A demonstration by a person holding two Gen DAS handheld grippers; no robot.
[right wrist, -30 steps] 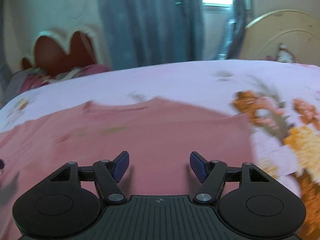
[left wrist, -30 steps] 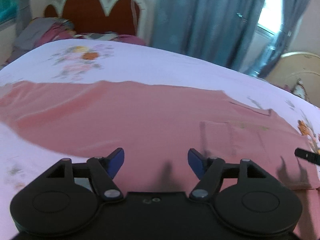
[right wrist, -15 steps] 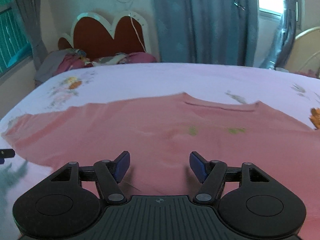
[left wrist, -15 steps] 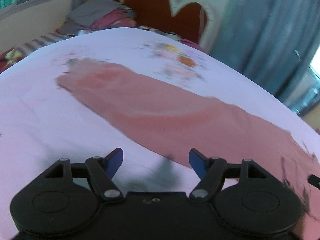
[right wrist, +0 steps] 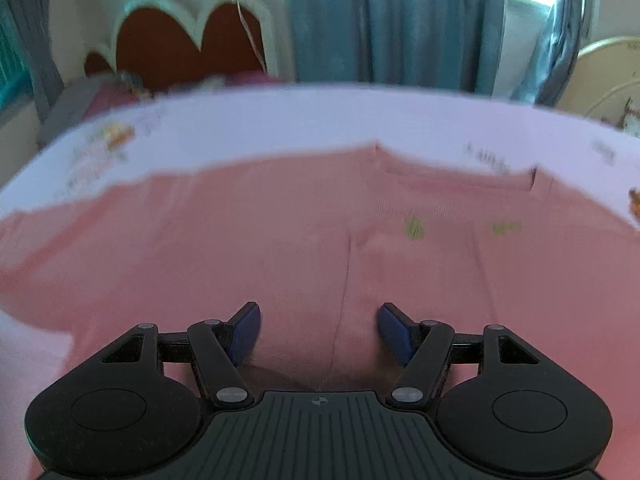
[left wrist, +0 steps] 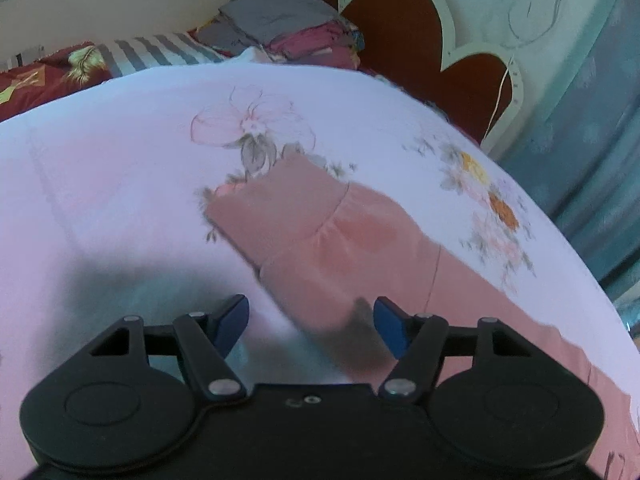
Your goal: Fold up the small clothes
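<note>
A pink long-sleeved top (right wrist: 280,232) lies spread flat on the bed's floral sheet (left wrist: 120,184). In the left wrist view its sleeve (left wrist: 320,232) runs from the cuff at the middle down to the right. My left gripper (left wrist: 310,322) is open and empty, just above the sleeve's near edge. In the right wrist view the neckline (right wrist: 456,178) sits at the far right. My right gripper (right wrist: 318,330) is open and empty, low over the top's body near a lengthwise seam.
A red and white scalloped headboard (left wrist: 420,40) stands at the bed's far end, with folded clothes and pillows (left wrist: 288,28) before it. Blue curtains (right wrist: 392,20) hang behind. A cream footboard (right wrist: 600,76) shows at the right.
My left gripper has swung left, from over the top's body to the end of its sleeve. My right gripper has also moved left, from the top's right edge to its middle. Both stayed open.
</note>
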